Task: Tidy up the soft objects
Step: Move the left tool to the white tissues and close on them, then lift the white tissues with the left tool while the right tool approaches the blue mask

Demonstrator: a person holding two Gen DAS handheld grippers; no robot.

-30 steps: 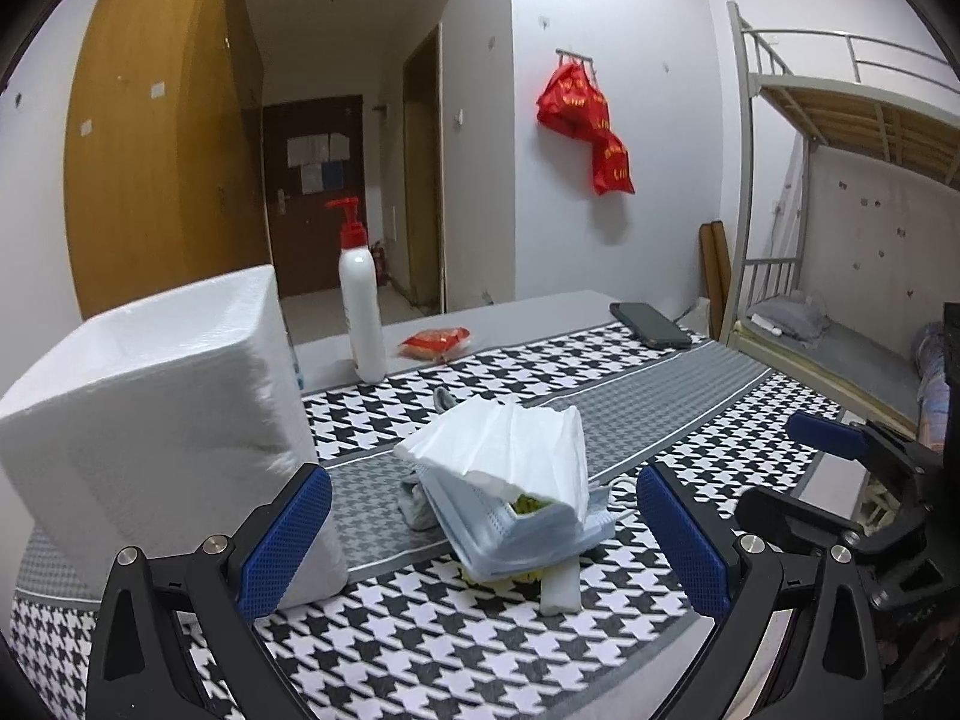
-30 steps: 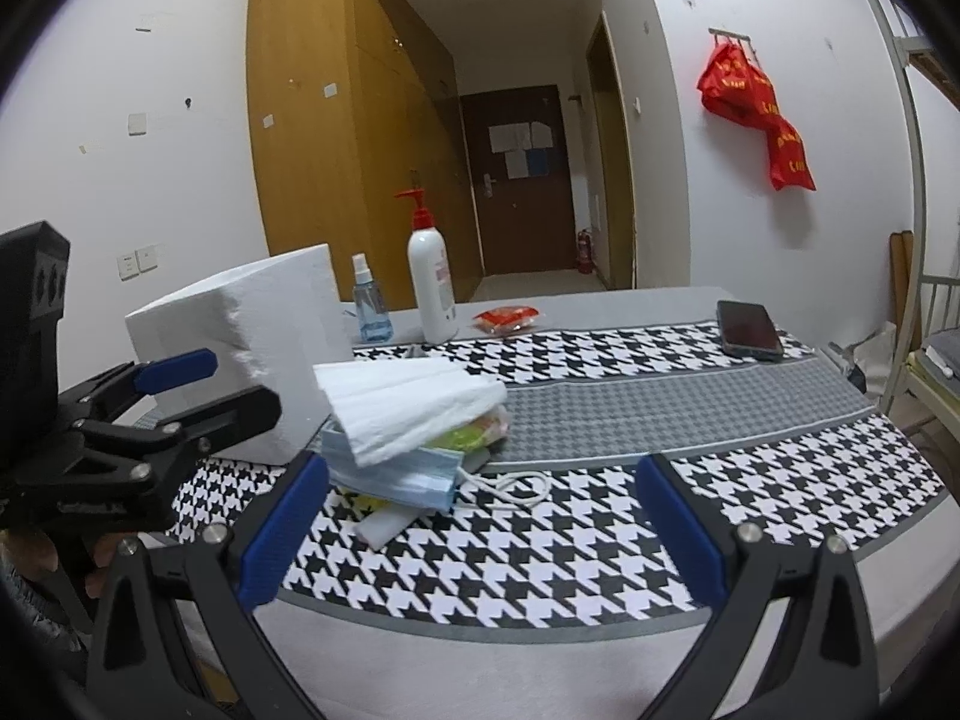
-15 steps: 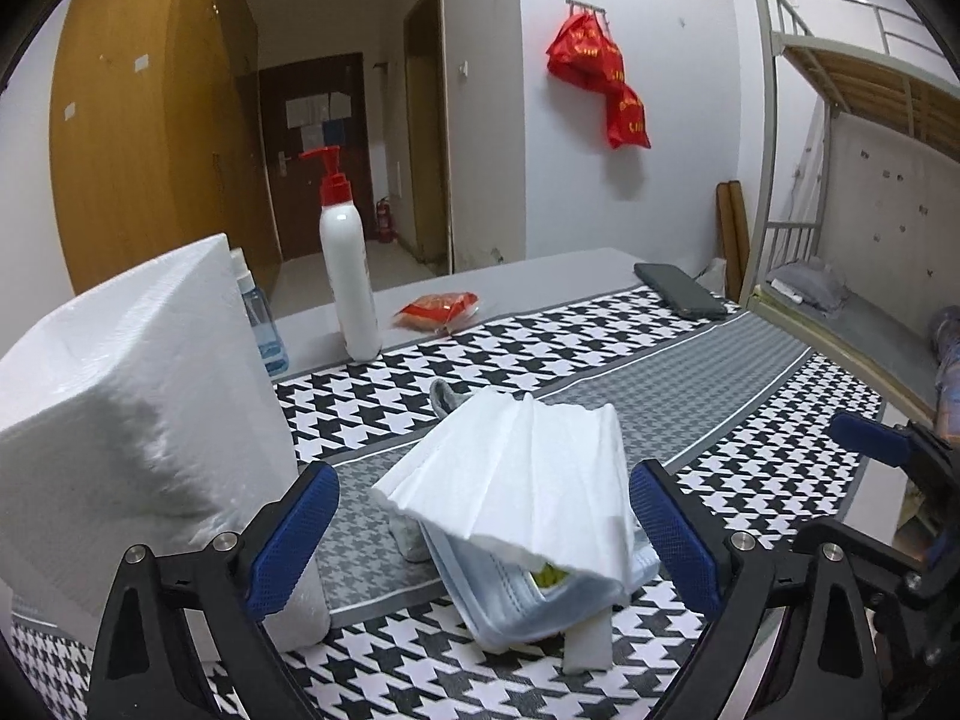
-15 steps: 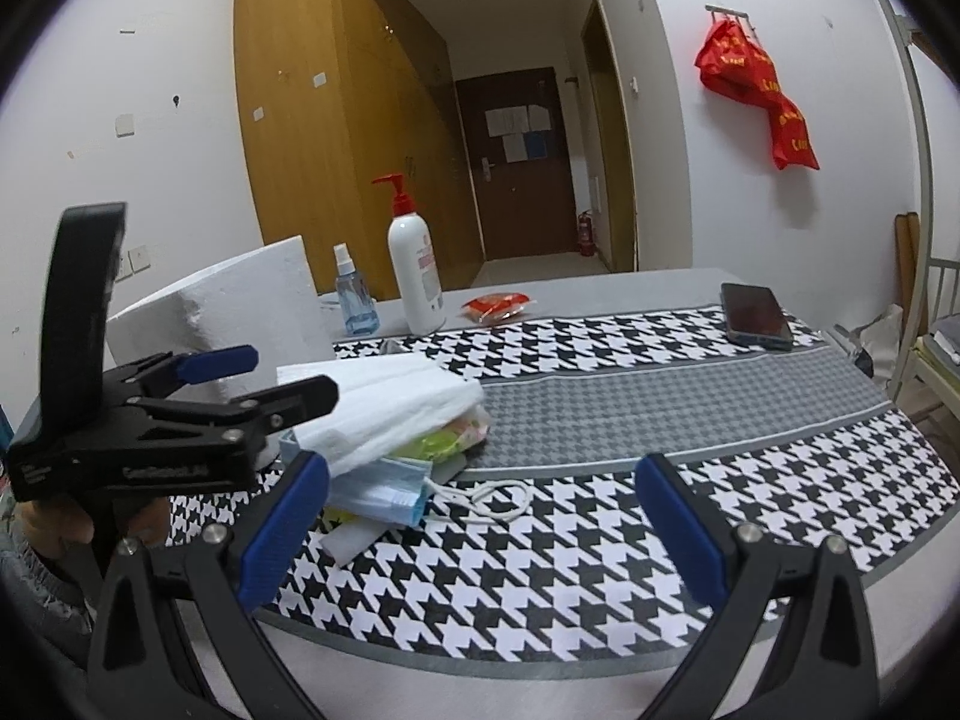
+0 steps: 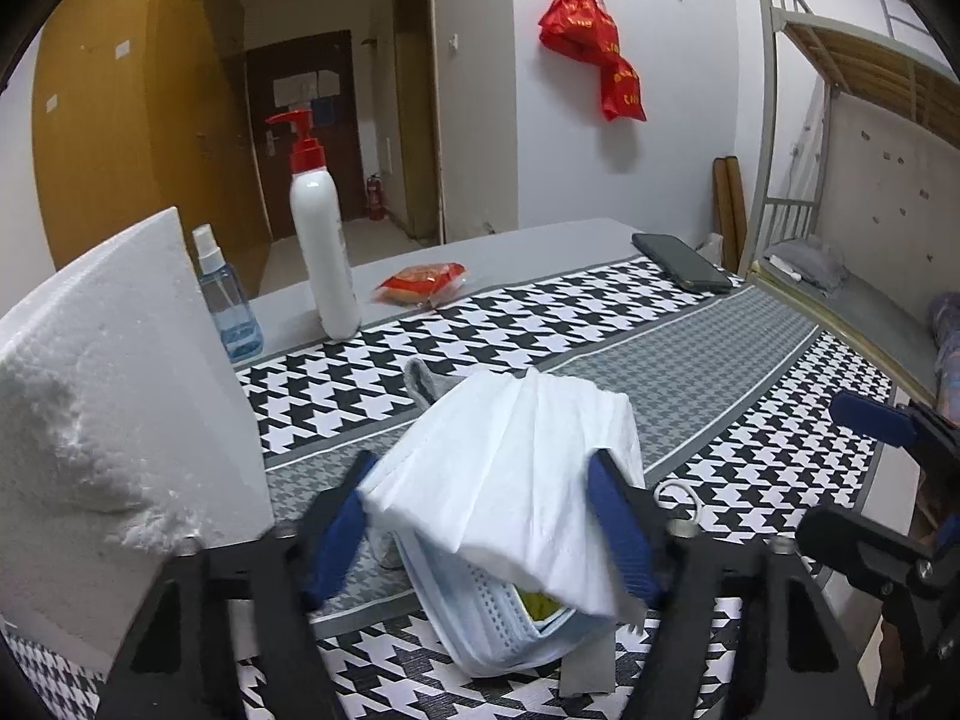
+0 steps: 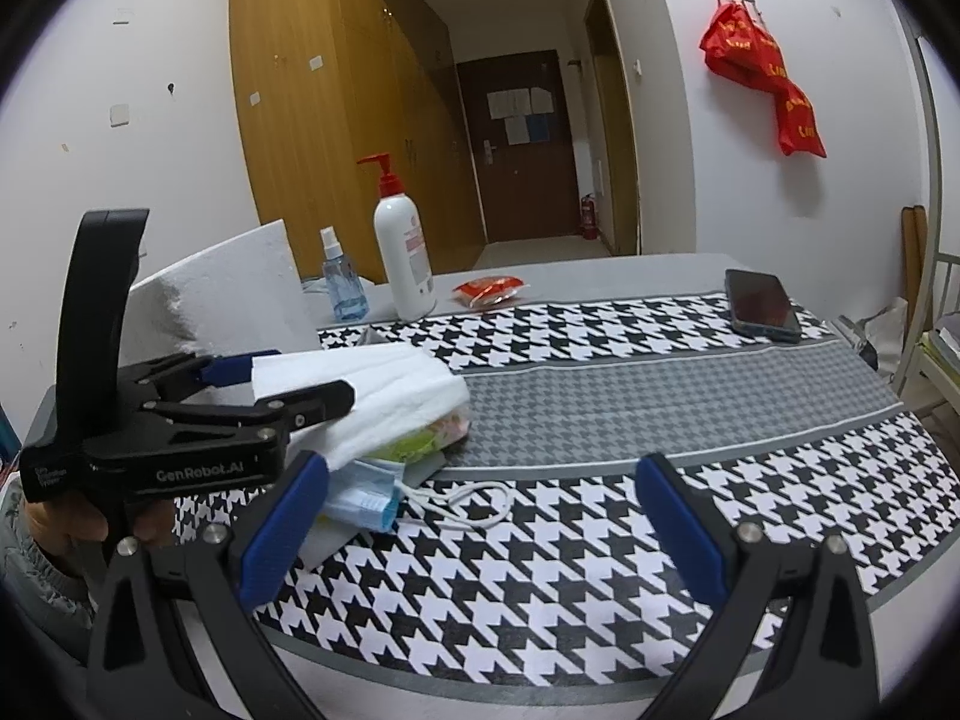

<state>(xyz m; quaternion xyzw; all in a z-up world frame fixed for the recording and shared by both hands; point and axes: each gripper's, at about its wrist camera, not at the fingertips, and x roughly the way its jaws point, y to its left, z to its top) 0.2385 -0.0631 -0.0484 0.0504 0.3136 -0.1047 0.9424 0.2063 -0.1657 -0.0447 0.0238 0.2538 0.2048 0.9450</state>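
Note:
A stack of white folded tissues [image 5: 516,468] tops a pile on the houndstooth cloth [image 5: 540,330]. Under it lie a blue face mask [image 5: 486,618], a yellow-green packet [image 6: 414,441] and a white card. My left gripper [image 5: 480,516] is shut on the tissue stack, one blue pad on each side; it shows in the right wrist view [image 6: 282,387] too. My right gripper [image 6: 480,522] is open and empty, low over the cloth's front edge, right of the pile. The mask's white ear loop [image 6: 468,501] trails on the cloth.
A white foam block [image 5: 108,414] stands left of the pile. Behind are a blue spray bottle [image 5: 225,300], a white pump bottle [image 5: 318,234], a red snack packet [image 5: 423,282] and a black phone [image 5: 684,264]. A bunk bed [image 5: 852,192] stands to the right.
My left gripper moved forward to the pile and closed its pads on the white tissue stack. My right gripper stayed open and barely moved.

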